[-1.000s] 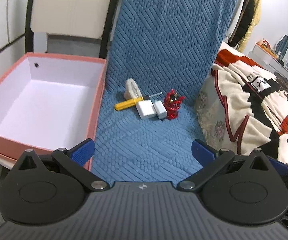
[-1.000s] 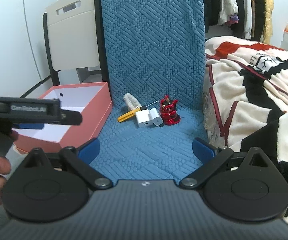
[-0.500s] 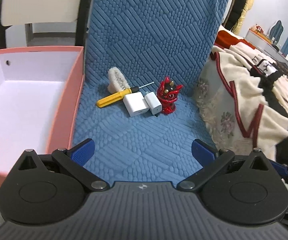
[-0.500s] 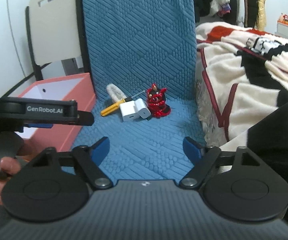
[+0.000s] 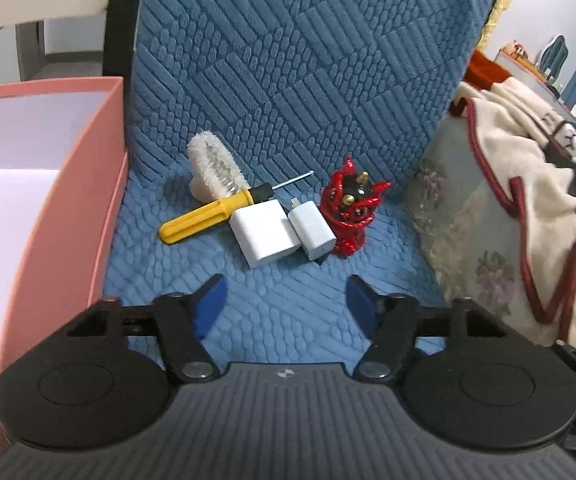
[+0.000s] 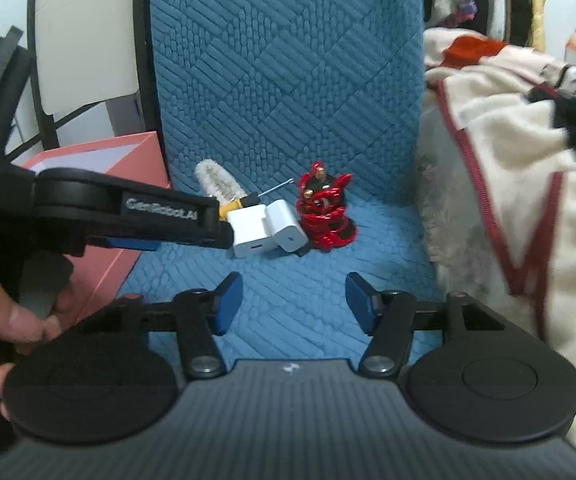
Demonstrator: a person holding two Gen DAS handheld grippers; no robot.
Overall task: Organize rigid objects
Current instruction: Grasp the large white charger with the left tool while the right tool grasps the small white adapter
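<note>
On the blue quilted chair seat (image 5: 272, 288) lie a yellow-handled screwdriver (image 5: 208, 216), a fuzzy white brush (image 5: 216, 168), a large white charger (image 5: 264, 233), a small white charger (image 5: 313, 229) and a red figurine (image 5: 350, 212). The same group shows in the right wrist view: large charger (image 6: 250, 231), small charger (image 6: 286, 227), figurine (image 6: 326, 212), brush (image 6: 218, 180). My left gripper (image 5: 284, 304) is open and empty, just short of the chargers. My right gripper (image 6: 294, 300) is open and empty, short of the figurine. The left gripper's body (image 6: 136, 216) hides most of the screwdriver there.
An open pink box (image 5: 100, 184) with a white inside stands left of the seat; it also shows in the right wrist view (image 6: 100, 152). A patterned blanket (image 5: 528, 200) lies against the seat's right edge. The blue chair back (image 5: 308, 60) rises behind the objects.
Both grippers have moved forward toward the objects, which now look larger. Both sets of jaws have narrowed somewhat but remain open. The objects have not moved.
</note>
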